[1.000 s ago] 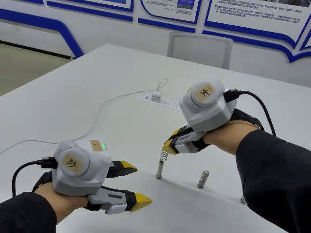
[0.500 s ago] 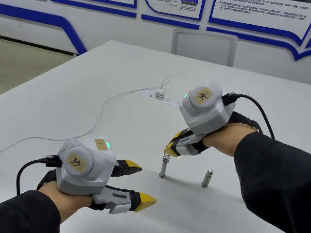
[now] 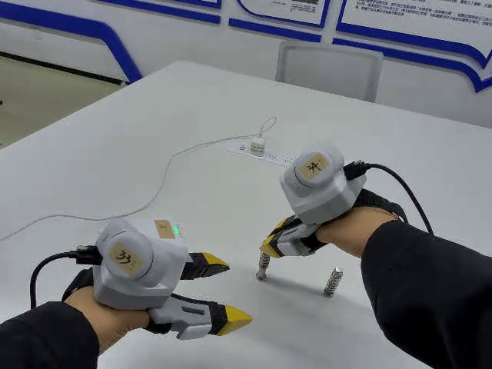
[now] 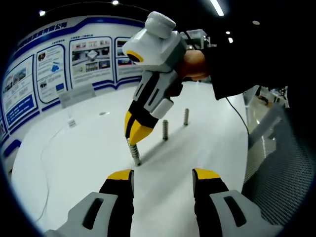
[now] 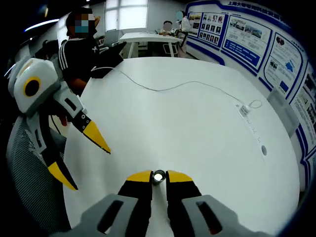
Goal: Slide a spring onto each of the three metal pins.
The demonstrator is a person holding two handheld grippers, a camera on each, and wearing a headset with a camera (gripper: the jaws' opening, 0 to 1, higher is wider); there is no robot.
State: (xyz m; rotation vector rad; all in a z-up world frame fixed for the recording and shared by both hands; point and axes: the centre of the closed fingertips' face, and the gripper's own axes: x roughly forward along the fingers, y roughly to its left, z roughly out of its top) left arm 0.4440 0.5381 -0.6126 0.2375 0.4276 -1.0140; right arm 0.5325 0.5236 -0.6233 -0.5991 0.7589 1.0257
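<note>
Your right gripper [image 3: 269, 248] pinches a spring [image 4: 132, 146] seated on the nearest pin [image 4: 137, 159], upright on the table [image 3: 154, 138]. Your left gripper [image 3: 231, 289] hovers nearby, jaws spread wide.

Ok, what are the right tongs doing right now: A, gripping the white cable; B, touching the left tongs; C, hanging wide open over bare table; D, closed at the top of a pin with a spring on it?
D: the right tongs are pinched together at the top of the nearest pin, and the left gripper view shows the spring coiled just under their tips.
</note>
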